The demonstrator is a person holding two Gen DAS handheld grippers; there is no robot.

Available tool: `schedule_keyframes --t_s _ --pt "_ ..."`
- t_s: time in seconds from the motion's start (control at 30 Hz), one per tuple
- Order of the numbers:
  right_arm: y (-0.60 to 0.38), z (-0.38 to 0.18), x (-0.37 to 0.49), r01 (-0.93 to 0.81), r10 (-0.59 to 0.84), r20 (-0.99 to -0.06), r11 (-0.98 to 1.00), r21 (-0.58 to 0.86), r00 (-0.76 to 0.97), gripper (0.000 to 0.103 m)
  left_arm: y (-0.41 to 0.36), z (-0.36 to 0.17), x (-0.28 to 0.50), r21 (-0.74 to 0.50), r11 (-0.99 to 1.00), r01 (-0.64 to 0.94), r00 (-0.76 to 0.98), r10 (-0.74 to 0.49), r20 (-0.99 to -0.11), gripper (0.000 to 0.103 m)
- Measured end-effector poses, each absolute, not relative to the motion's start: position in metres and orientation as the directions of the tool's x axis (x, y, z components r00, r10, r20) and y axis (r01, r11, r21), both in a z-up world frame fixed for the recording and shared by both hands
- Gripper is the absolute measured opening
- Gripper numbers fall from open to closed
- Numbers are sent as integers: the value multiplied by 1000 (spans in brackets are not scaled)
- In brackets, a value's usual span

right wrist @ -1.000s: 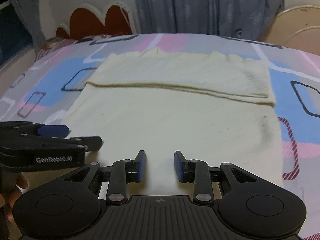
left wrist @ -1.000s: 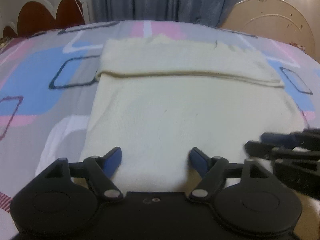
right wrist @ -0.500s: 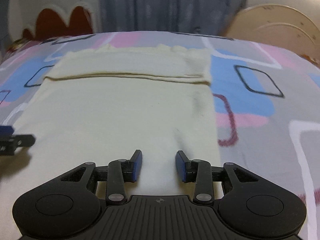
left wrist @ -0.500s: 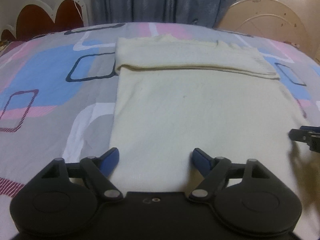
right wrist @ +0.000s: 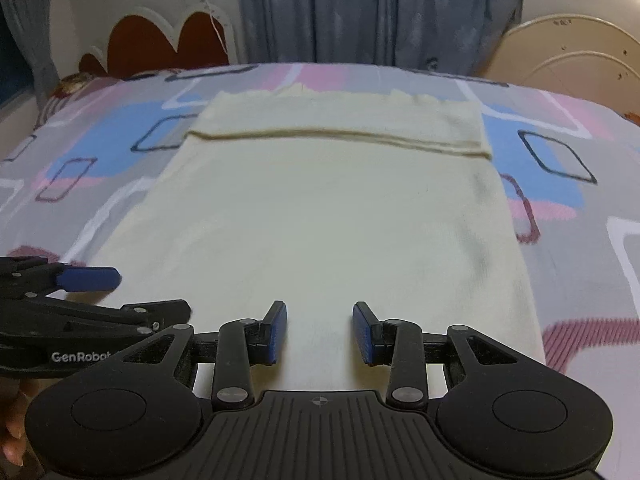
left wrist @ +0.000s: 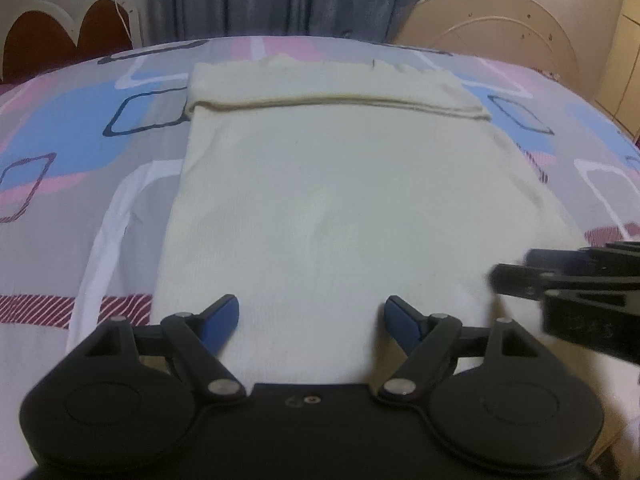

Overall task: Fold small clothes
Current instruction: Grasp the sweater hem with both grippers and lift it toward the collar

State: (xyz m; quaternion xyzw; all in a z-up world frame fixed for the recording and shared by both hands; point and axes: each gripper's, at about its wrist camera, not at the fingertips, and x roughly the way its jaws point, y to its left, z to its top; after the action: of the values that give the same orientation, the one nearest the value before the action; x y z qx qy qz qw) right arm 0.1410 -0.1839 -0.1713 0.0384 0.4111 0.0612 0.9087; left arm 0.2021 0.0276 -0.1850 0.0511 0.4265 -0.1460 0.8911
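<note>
A cream knit garment point(left wrist: 340, 200) lies flat on the bed, with a folded band point(left wrist: 328, 84) across its far end. It also shows in the right wrist view point(right wrist: 328, 216). My left gripper point(left wrist: 312, 316) is open and empty over the garment's near edge, toward its left side. My right gripper point(right wrist: 319, 330) is open and empty over the near edge, further right. The right gripper shows at the right edge of the left wrist view point(left wrist: 560, 276). The left gripper shows at the left edge of the right wrist view point(right wrist: 92, 292).
The bed has a grey sheet point(left wrist: 80, 152) with blue, pink and white shapes. A red and white headboard point(right wrist: 160, 40) stands at the far left, blue curtains point(right wrist: 380, 12) behind, and a cream rounded board point(left wrist: 492, 28) at the far right.
Both grippers had spread apart half a second ago and have come back toward each other over the garment's near edge. Both stay open. The garment has not moved.
</note>
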Motion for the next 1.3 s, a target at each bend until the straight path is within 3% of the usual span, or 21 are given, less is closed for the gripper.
schedule_keyframes --t_s 0.17,0.63,0.77,1.07,1.3 --pt "-201 -184 121 2 22 -760 1000 31 650 37 37 -186 192 -22 951 308 602 -213 -769 80" --pt "-239 -185 58 141 -117 -755 989 -32 645 44 86 -186 145 17 952 304 613 -182 -768 85" --pt "-234 -173 44 135 -99 -747 991 -13 657 44 96 -177 132 -25 956 293 600 -204 -773 78" --pt "-177 -158 24 -11 45 -735 999 51 677 44 88 -177 109 -70 948 310 563 -242 -790 82" --pt "-188 -178 15 17 4 -766 1000 20 643 44 94 -184 107 -72 952 296 555 -233 -798 84"
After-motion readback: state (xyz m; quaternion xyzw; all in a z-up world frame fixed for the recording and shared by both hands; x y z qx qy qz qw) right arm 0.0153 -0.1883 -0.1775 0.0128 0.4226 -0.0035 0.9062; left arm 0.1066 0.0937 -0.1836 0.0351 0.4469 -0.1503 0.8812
